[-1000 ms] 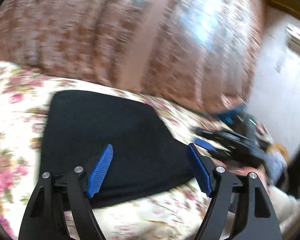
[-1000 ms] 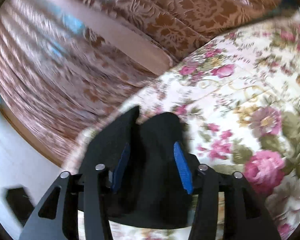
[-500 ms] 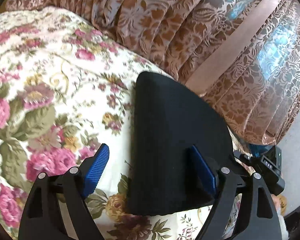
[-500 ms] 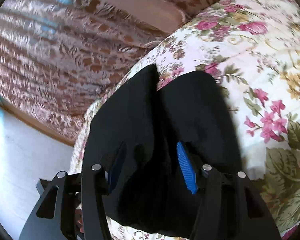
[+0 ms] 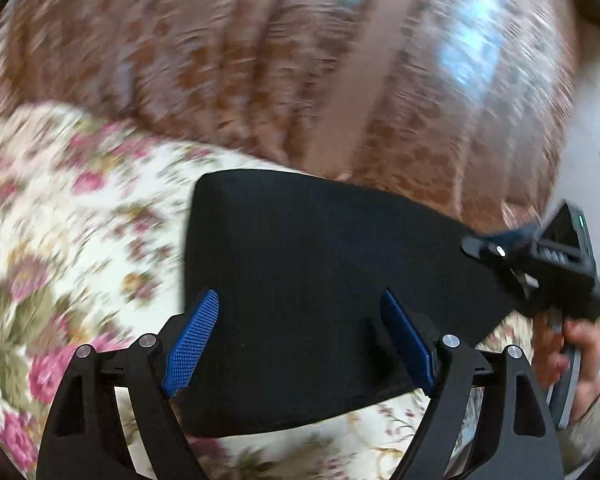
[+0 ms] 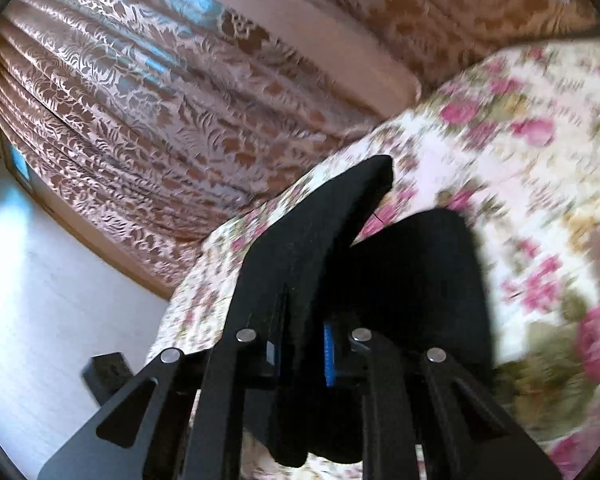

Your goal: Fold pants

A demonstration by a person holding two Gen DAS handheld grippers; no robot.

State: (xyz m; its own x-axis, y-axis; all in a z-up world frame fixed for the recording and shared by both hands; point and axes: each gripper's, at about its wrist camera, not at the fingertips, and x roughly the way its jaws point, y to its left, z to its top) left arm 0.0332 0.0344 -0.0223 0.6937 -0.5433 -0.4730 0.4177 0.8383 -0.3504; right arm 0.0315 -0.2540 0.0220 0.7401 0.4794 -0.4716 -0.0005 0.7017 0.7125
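Observation:
The black pants (image 5: 320,264) lie folded on a floral bedspread (image 5: 68,216). My left gripper (image 5: 300,336) is open, its blue pads apart just above the near part of the pants and holding nothing. My right gripper (image 6: 302,350) is shut on an edge of the pants (image 6: 320,240) and lifts that flap off the bed; the rest of the fabric (image 6: 420,272) lies lower to the right. In the left wrist view the right gripper (image 5: 540,264) shows at the pants' right edge, held by a hand.
Brown patterned curtains (image 6: 160,92) hang close behind the bed. The bedspread's edge (image 6: 188,280) drops to a pale floor (image 6: 40,280) on the left, where a small dark object (image 6: 104,372) stands. Floral bedspread extends to the right (image 6: 540,160).
My right gripper has closed on the pants' edge and raised it. My left gripper stayed open and swung over the pants; both views are motion-blurred.

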